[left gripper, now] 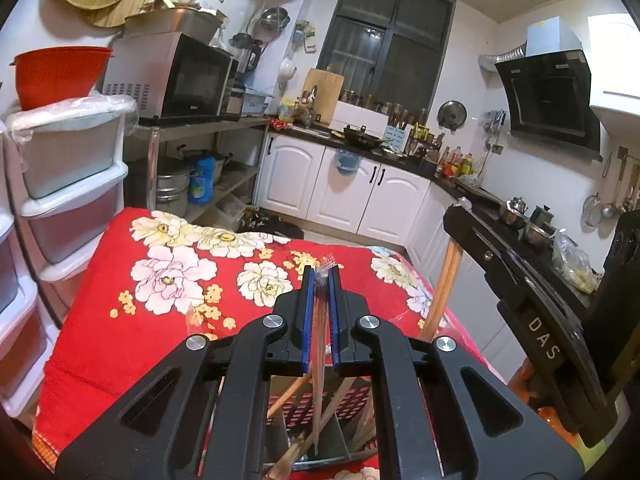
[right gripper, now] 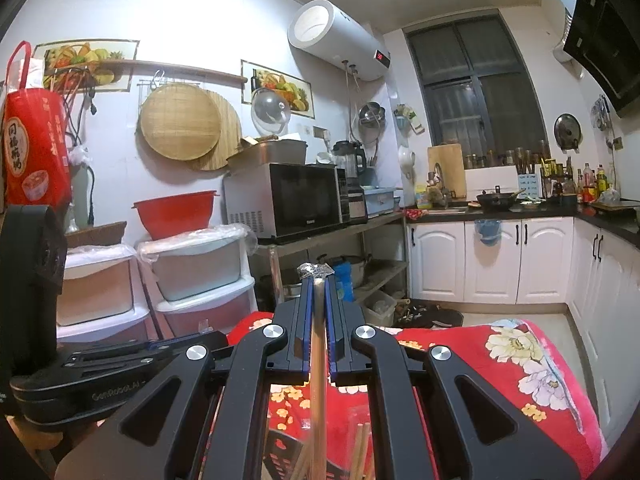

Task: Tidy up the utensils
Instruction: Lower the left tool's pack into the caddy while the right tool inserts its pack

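My left gripper (left gripper: 321, 270) is shut on a plastic-wrapped pack of wooden chopsticks (left gripper: 320, 344) that hangs down into a black perforated utensil holder (left gripper: 312, 412) below the fingers. My right gripper (right gripper: 318, 280) is shut on another wrapped chopstick pack (right gripper: 318, 360), held upright, its crinkled wrapper end sticking out past the fingertips. More chopsticks (right gripper: 360, 452) stand in the holder (right gripper: 280, 452) beneath. The right gripper also shows in the left wrist view (left gripper: 454, 216) at right, holding its chopsticks (left gripper: 442, 288).
The holder stands on a table with a red flowered cloth (left gripper: 160, 280). White plastic drawers (left gripper: 68, 184) with a red basin (left gripper: 60, 74) stand at left. A microwave (left gripper: 184, 76), white cabinets (left gripper: 340, 184) and a stove counter (left gripper: 520, 220) lie beyond.
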Demonstrator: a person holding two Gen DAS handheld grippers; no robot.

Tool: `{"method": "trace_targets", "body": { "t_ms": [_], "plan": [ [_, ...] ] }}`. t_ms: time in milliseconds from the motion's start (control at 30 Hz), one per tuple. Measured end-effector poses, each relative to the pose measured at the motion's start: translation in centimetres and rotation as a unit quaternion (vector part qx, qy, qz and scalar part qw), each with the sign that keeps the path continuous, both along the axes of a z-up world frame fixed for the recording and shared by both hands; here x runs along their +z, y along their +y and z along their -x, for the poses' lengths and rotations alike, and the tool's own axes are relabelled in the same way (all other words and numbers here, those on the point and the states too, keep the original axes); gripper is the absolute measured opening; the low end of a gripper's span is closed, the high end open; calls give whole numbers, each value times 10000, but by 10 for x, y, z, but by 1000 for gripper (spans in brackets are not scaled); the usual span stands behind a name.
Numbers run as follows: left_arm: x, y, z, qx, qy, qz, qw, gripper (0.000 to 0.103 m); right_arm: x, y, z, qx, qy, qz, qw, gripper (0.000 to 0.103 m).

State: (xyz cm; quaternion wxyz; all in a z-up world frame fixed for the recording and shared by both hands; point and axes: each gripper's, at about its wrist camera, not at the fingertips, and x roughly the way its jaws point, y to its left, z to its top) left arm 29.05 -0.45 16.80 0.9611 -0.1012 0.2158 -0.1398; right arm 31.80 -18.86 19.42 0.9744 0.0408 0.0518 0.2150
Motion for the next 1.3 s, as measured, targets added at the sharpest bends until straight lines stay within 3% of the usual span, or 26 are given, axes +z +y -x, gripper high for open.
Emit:
{"method": "trace_targets", "body": {
  "t_ms": [600, 1300],
  "plan": [
    [-33, -1, -9, -14, 226, -38, 9997, 2, -54, 14, -12, 93, 427, 247, 9987, 6],
    [-39, -2, -2, -99, 481, -191, 9986, 2, -66, -8, 11, 178, 1137, 349, 9927, 7]
  ]
}}
